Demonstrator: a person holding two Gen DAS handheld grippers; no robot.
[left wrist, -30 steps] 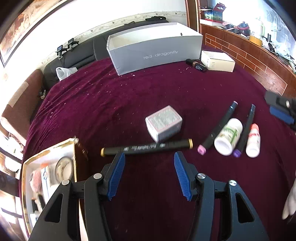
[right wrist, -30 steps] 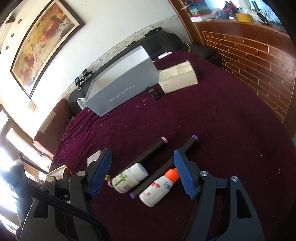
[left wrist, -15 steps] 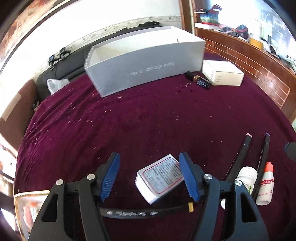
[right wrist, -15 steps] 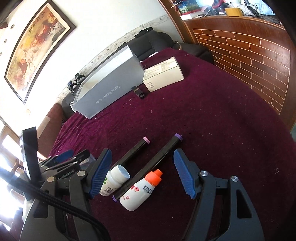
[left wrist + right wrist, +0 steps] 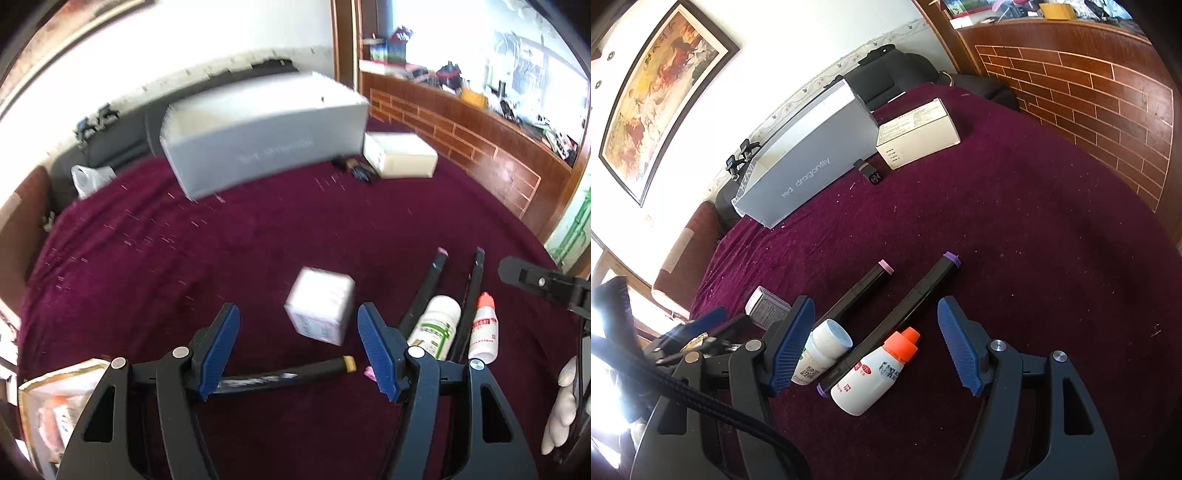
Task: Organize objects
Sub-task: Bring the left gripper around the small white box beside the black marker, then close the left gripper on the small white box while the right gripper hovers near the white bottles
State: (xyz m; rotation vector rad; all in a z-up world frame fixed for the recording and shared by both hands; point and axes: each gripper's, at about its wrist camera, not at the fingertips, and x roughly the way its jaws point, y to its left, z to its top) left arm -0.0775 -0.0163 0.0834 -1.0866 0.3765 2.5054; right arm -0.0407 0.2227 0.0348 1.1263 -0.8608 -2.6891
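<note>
My left gripper [image 5: 299, 350] is open over the maroon cloth [image 5: 258, 229]. A small white box [image 5: 319, 304] lies just ahead between its fingers, and a black marker with a yellow end [image 5: 288, 374] lies across under them. My right gripper [image 5: 875, 347] is open around a white bottle with an orange cap [image 5: 875, 369] and a purple-capped marker [image 5: 905, 310]. A white pill bottle [image 5: 823, 350] and a pink-capped marker [image 5: 860, 291] lie by its left finger. All these also show right of the left gripper, such as the pill bottle [image 5: 436, 325].
A long grey open box [image 5: 266, 136] marked "red dragonfly" stands at the back, with a cream carton [image 5: 400, 155] and a small dark object [image 5: 356, 170] to its right. A gold-rimmed tray [image 5: 55, 402] with items sits at the near left. A brick-patterned wall [image 5: 1089, 92] runs along the right.
My left gripper has pulled back from the small white box, which is now ahead of the fingertips instead of between them. The right gripper has edged closer to the bottles and markers.
</note>
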